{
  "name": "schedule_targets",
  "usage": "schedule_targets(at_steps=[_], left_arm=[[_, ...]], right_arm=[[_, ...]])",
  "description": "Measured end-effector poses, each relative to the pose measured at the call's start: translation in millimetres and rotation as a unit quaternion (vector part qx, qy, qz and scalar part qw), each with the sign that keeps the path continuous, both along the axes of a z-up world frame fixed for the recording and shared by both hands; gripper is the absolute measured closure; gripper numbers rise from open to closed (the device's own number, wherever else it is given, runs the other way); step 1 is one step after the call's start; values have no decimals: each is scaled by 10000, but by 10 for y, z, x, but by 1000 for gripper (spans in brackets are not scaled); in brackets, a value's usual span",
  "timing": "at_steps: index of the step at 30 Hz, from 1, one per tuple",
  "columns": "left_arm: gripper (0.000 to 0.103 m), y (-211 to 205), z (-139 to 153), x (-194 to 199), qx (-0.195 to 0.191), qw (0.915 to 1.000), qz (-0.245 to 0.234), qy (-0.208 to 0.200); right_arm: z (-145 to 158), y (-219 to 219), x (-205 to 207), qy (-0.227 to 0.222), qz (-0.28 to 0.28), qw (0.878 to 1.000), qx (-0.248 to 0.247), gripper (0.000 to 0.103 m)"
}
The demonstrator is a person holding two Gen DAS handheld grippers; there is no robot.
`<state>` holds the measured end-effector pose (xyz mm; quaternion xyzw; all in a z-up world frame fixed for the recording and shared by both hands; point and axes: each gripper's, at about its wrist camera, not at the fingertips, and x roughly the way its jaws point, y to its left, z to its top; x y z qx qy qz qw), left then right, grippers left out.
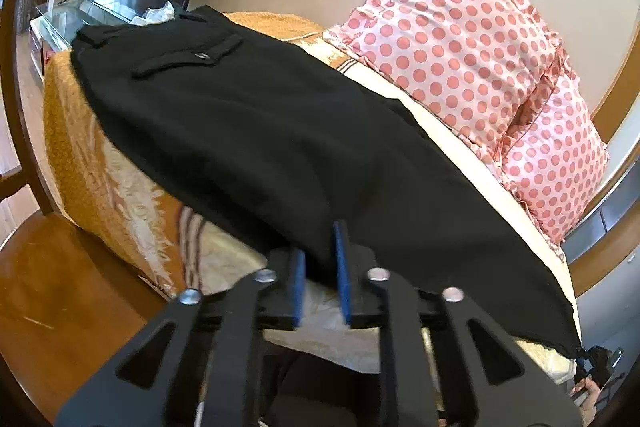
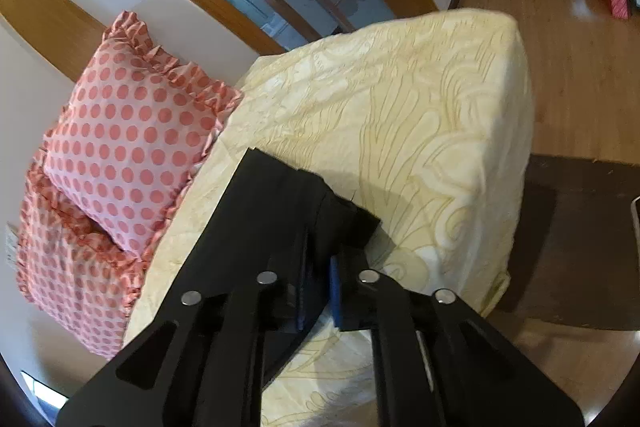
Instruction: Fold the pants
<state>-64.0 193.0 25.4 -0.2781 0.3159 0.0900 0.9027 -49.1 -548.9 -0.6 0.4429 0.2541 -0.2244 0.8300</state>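
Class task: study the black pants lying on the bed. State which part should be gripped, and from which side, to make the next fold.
Probably the near long edge of the black pants, approached from the bed's side. The left gripper already pinches mid-leg there and the right gripper pinches near the hem. The pants lie flat and lengthwise, waistband far, so hem could carry to waistband.

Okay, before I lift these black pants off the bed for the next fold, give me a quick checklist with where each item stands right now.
1. Left gripper shut on the pants edge: ok, fabric sits between the blue pads.
2. Right gripper shut on the leg end: ok.
3. Pants lying flat on the bed: ok, only slight ripples.
4. Leg hems aligned: not ok, the layers are stepped at the end.
5. Pillows clear of the pants: ok, beside, not touching.
6. Grip depth of the right gripper: cannot tell.
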Motion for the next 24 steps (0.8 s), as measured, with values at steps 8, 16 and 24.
schedule_targets(at_steps=[8,16,24], left_arm=[[44,-2,396,-177,1137,9891,801,-489],[35,-584,233,344,1456,9846,-902,-351],[29,-413,0,409,873,9911,-974,-262]], right_arm=[[662,639,211,-261,700,9809,-1798,46],[752,2793,1419,-964,5026,8422,-1698,59],[453,4487,2115,-369,6775,6908,-2498,78]])
